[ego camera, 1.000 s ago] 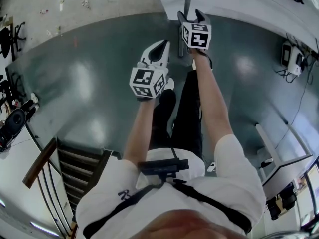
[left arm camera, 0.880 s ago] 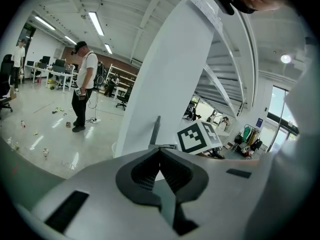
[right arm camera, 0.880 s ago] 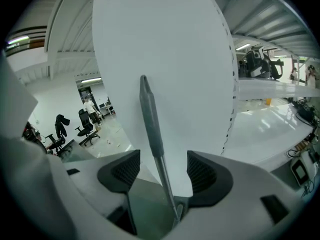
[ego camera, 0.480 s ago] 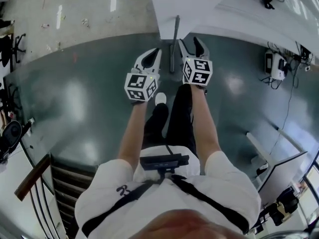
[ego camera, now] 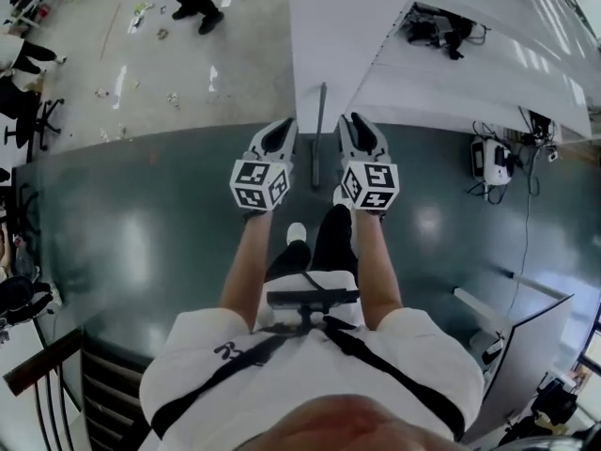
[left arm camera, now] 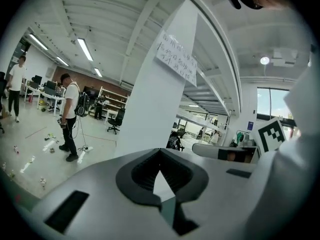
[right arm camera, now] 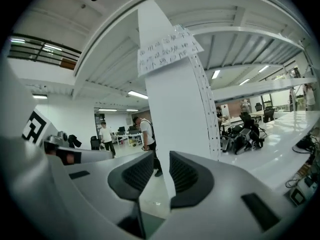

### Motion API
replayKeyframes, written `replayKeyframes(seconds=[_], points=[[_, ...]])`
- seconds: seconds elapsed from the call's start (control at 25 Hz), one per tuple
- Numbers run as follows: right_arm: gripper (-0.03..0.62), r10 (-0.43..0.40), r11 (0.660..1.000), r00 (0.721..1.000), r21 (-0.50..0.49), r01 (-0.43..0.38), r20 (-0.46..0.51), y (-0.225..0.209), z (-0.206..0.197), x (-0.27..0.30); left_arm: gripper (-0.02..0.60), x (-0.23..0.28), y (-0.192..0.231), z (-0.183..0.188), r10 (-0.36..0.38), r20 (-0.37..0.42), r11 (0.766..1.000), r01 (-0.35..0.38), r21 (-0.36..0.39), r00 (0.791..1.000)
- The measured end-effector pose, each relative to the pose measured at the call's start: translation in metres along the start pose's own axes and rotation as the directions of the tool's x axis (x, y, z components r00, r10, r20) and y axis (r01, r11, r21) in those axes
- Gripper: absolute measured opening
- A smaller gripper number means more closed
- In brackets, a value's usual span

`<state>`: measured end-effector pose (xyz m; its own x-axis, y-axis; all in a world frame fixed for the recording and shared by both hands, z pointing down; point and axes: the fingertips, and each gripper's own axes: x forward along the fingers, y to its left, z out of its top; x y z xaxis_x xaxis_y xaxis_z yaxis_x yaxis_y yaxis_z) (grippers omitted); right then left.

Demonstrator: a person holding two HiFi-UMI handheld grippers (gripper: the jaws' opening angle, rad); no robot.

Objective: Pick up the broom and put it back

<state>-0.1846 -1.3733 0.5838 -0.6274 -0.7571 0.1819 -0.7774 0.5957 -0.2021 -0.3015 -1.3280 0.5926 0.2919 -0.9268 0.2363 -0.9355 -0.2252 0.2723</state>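
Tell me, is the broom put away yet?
Looks done: the broom handle leans on the white pillar, and neither gripper touches it. In hand: nothing. The left gripper is shut and empty; the right gripper has jaws that have just been closing, with nothing between them. Left to do: probably nothing.

Place: an open-plan lab or workshop hall is spreading out around a white pillar (left arm camera: 150, 99).
Ceiling: strip lights (left arm camera: 90, 49) are glowing under bare beams (left arm camera: 125, 14).
Floor: a glossy grey-green floor (ego camera: 141, 242) is reflecting lamps; scraps (ego camera: 122, 87) are lying on paler concrete (ego camera: 244, 54).
Furnishing: shelves (left arm camera: 112, 101) and an office chair (left arm camera: 118, 121) are standing at the far side.
People: a person wearing a backpack (left arm camera: 69, 115) is standing by a trailing cable (left arm camera: 82, 151).
Notice: a handwritten sheet (left arm camera: 176, 63) is hanging on the pillar.
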Motion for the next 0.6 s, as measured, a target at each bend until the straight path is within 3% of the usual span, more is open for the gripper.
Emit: replayKeyframes(seconds=[0.16, 0.44, 0.6], points=[[0.101, 0.035, 0.999, 0.998, -0.012, -0.034, 0.06, 0.026, 0.045, -0.031, 0.011, -0.025, -0.016, 0.031, -0.003, 0.048, 1.0, 0.003, 0.008, 0.999], [0.038, 0.062, 0.997, 0.985, -0.048, -0.054, 0.161, 0.063, 0.097, -0.069, 0.011, -0.061, -0.048, 0.089, -0.031, 0.137, 0.991, 0.012, 0.137, 0.99], [0.008, 0.058, 0.997, 0.978, -0.069, -0.045, 0.202, 0.073, 0.119, -0.081, 0.011, -0.077, -0.06, 0.111, -0.037, 0.176, 0.986, 0.006, 0.169, 0.984]])
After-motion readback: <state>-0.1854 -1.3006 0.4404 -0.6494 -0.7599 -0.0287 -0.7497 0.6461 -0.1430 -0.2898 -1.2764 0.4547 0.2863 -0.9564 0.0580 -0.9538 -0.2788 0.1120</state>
